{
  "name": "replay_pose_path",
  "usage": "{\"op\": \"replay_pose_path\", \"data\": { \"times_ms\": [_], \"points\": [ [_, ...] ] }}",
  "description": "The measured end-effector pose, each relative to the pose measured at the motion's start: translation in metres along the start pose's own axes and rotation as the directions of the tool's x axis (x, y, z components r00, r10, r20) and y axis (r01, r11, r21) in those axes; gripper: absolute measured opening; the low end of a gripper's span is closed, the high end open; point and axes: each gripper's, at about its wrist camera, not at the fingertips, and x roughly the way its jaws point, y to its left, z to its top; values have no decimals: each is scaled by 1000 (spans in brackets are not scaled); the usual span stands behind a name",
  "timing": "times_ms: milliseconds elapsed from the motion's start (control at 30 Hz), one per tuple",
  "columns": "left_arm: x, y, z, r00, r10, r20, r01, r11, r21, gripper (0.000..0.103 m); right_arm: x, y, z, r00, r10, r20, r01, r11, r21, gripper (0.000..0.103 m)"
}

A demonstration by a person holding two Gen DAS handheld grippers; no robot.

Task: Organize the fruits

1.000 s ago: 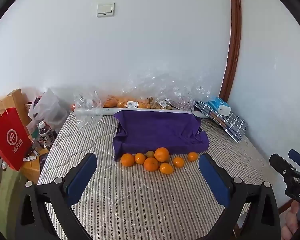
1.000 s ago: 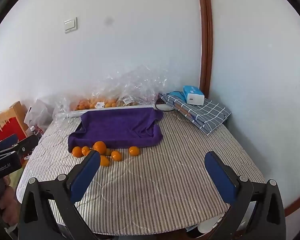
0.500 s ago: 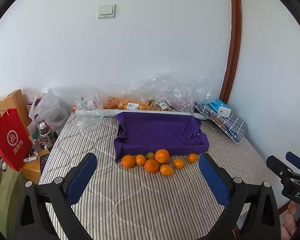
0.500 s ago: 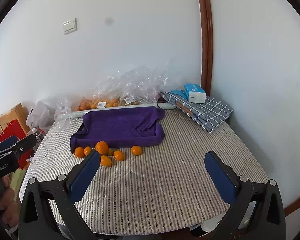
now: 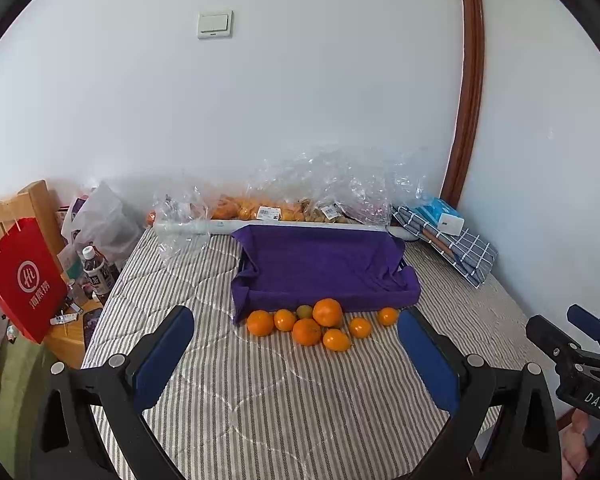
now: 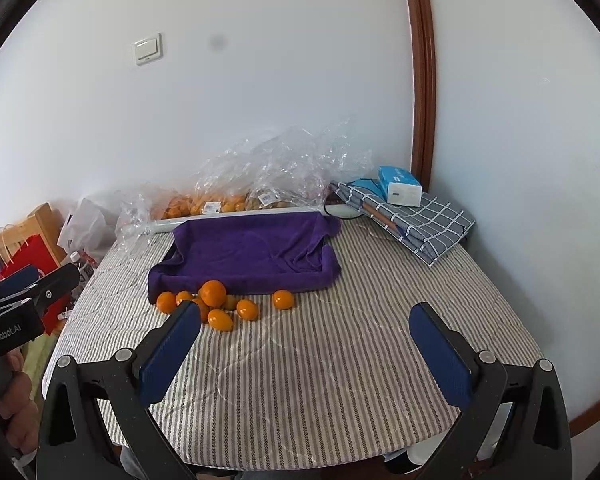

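Both grippers have drifted slightly nearer the table since a second ago; the fruit has not shifted. Left gripper [image 5: 296,354] and right gripper [image 6: 306,354] hang above the near edge of the striped table [image 6: 340,380], jaws spread wide, holding nothing. Eight or so oranges [image 5: 327,312] lie clustered on the cloth against the near wall of the purple-draped tray [image 5: 320,264], none inside it. To start well, I would pick an outlying orange [image 6: 283,299] first, close gently around its middle, then lift clear over the tray's soft rim before releasing.
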Motion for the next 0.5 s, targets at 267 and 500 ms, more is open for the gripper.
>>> {"op": "replay_pose_path", "data": {
  "times_ms": [267, 500],
  "points": [
    [-8, -3, 3, 1000, 3, 22, -3, 1000, 12, 103, -3, 2, 0, 1000, 7, 3, -7, 1000, -3, 103],
    [-14, 3, 4, 1000, 4, 27, -4, 1000, 0, 103, -8, 7, 2, 1000, 10, 12, -10, 1000, -14, 103]
  ]
}}
